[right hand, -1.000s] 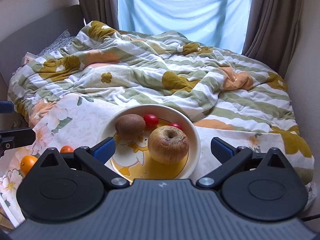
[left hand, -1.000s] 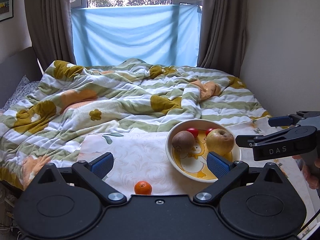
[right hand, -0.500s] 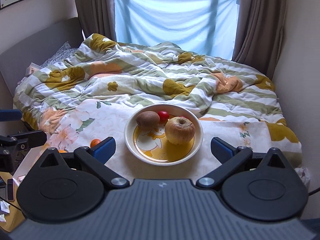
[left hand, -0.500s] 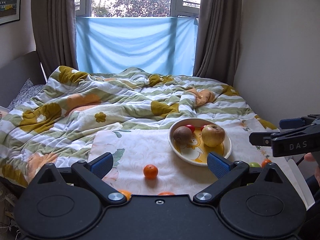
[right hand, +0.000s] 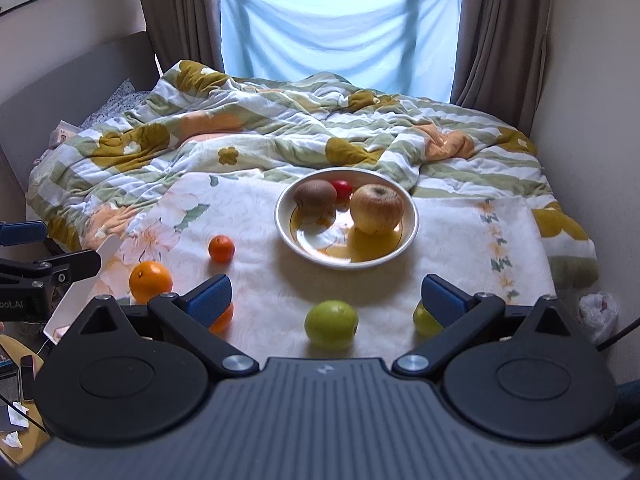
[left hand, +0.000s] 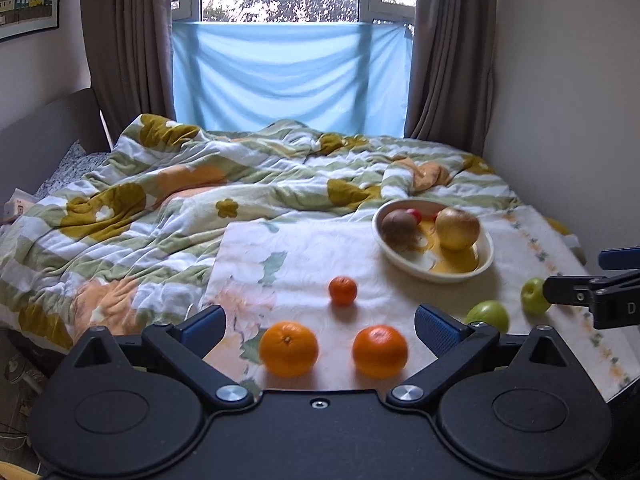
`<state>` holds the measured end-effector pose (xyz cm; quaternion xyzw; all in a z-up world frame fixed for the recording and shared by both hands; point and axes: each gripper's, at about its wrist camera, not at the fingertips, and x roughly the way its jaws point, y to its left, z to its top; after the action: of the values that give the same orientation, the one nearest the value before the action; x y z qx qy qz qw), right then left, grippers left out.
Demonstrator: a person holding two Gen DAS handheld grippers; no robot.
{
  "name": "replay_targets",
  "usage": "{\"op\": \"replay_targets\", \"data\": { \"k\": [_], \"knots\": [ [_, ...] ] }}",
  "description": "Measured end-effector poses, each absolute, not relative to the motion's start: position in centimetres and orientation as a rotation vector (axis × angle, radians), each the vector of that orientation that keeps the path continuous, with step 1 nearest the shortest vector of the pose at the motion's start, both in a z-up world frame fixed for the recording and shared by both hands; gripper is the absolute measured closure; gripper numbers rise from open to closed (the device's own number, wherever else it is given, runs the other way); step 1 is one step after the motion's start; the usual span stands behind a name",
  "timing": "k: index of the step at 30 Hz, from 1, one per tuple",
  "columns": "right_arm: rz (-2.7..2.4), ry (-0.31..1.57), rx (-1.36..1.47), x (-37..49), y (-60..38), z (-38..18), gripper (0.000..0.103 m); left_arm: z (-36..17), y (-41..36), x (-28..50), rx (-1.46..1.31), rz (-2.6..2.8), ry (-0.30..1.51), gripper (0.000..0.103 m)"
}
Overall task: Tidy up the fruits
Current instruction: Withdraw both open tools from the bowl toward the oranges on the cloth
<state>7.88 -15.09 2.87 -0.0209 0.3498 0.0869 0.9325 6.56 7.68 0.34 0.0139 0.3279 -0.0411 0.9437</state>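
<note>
**A:** Both are empty right now. Left hand-held gripper (left hand: 318,326) is spread wide above two big oranges, one on the left (left hand: 288,348) and one on the right (left hand: 380,351), with a small tangerine (left hand: 343,290) a bit farther on the floral cloth (left hand: 296,256). Right hand-held gripper (right hand: 325,294) is also wide, with a green apple (right hand: 331,324) sitting right between its fingers and a second green one (right hand: 425,319) half hidden behind the right finger.

**B:** And the round white bowl (right hand: 406,236)?

**A:** Far side, already holding a brown kiwi (right hand: 315,195), a yellowish apple (right hand: 376,208) and something small and red. I'd guess the near green apple goes first: come down centred, close across its widest part, lift clear of the rim, and set it into the bare near side.
</note>
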Motion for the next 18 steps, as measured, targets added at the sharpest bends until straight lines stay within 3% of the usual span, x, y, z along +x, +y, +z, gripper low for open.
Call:
{"op": "replay_targets", "data": {
  "k": [11, 18],
  "knots": [
    [0.128, 0.783, -0.022, 8.3, -13.0, -4.2, 0.000, -6.7, 9.9, 9.1, 0.097, -0.036, 0.749, 0.002],
    [0.090, 0.840, -0.013, 9.8, -12.7, -8.1, 0.000, -9.2, 10.0, 11.3, 0.098, -0.049, 0.799, 0.008]
  ]
}}
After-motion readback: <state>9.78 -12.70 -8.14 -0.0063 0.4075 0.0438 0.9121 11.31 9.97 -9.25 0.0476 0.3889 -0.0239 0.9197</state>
